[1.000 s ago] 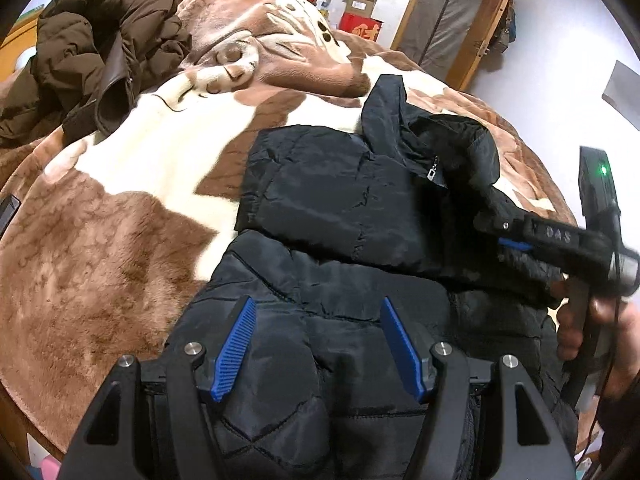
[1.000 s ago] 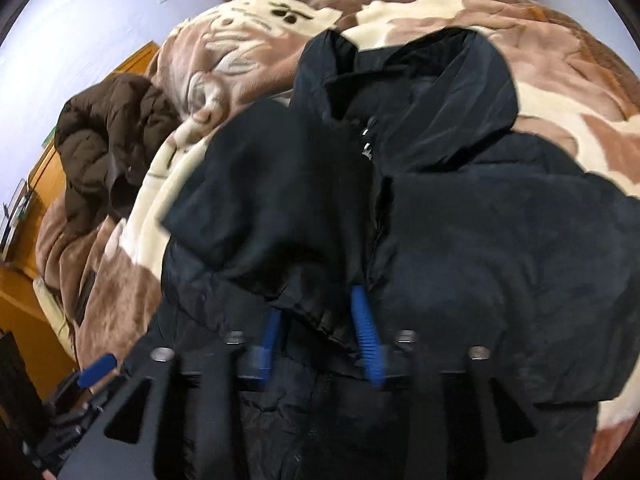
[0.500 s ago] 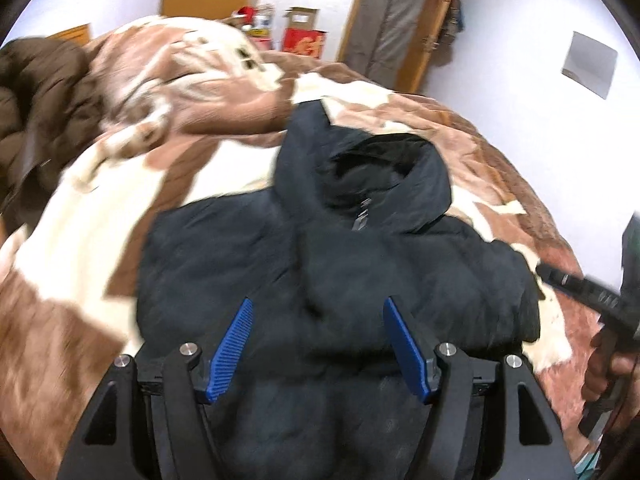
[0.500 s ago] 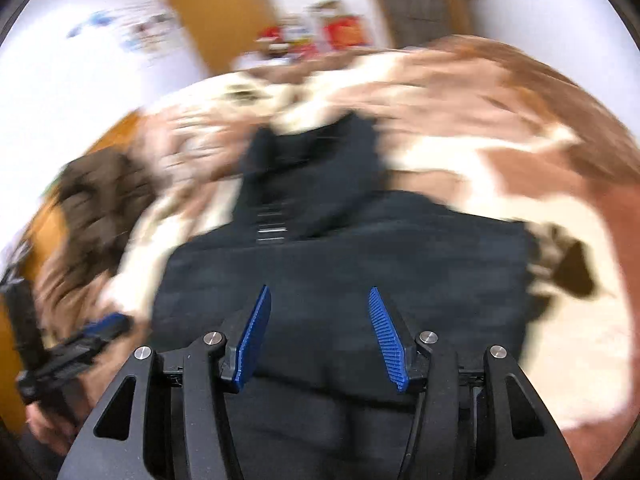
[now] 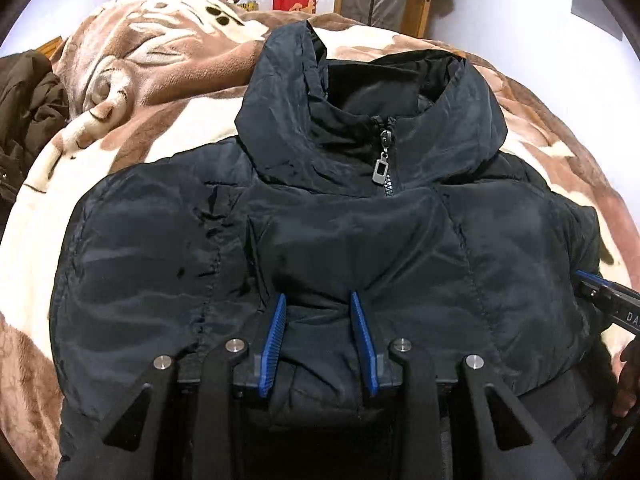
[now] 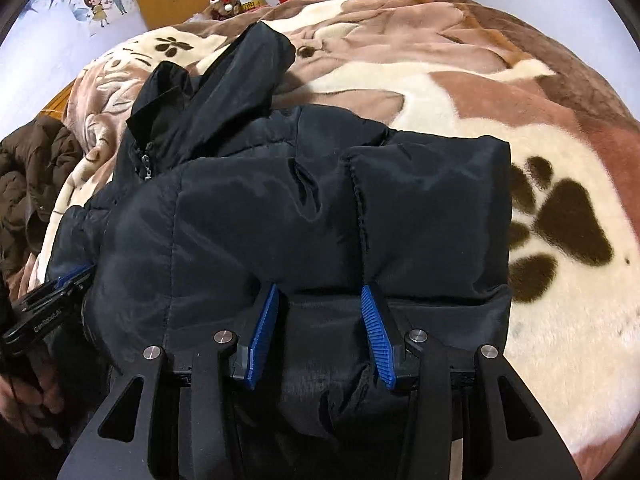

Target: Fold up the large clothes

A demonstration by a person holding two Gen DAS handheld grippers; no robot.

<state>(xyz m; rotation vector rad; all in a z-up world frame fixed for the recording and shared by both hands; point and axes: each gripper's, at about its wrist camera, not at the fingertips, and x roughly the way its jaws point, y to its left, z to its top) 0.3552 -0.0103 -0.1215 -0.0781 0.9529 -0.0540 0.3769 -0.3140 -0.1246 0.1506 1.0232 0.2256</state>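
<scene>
A black hooded puffer jacket (image 5: 360,240) lies front-up on a bed covered by a brown and cream paw-print blanket (image 6: 520,128), sleeves folded across its chest, hood (image 5: 400,92) toward the far end and zipper pull (image 5: 382,168) below the collar. The left tool (image 5: 318,332) has just been closing — its blue pads (image 5: 274,340) now pinch a raised ridge of the jacket's lower front. The right tool (image 6: 320,332) has also been closing, and a bunched fold of the jacket's right side sits pressed between its pads (image 6: 376,336). A brown coat (image 6: 28,184) is heaped at the bed's left edge.
</scene>
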